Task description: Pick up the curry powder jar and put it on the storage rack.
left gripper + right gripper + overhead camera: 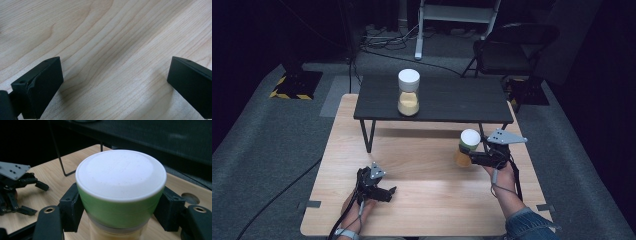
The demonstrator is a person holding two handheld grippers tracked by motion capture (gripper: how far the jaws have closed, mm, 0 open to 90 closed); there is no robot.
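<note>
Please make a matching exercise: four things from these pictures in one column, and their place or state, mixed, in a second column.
1. left tool
2. right tool
3. green-banded container
4. white-lidded jar

a. stands on the black raised shelf
b. open, nothing between its jaws
c. clamped between two jaws
d. shut on a container

Pairs: 1-b, 2-d, 3-c, 4-a

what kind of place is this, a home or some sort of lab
Most likely a lab or studio set up for recording, not a home: dark surroundings, cables trailing over grey carpet, a folding chair, and a bare wooden table carrying a small black table.
</note>
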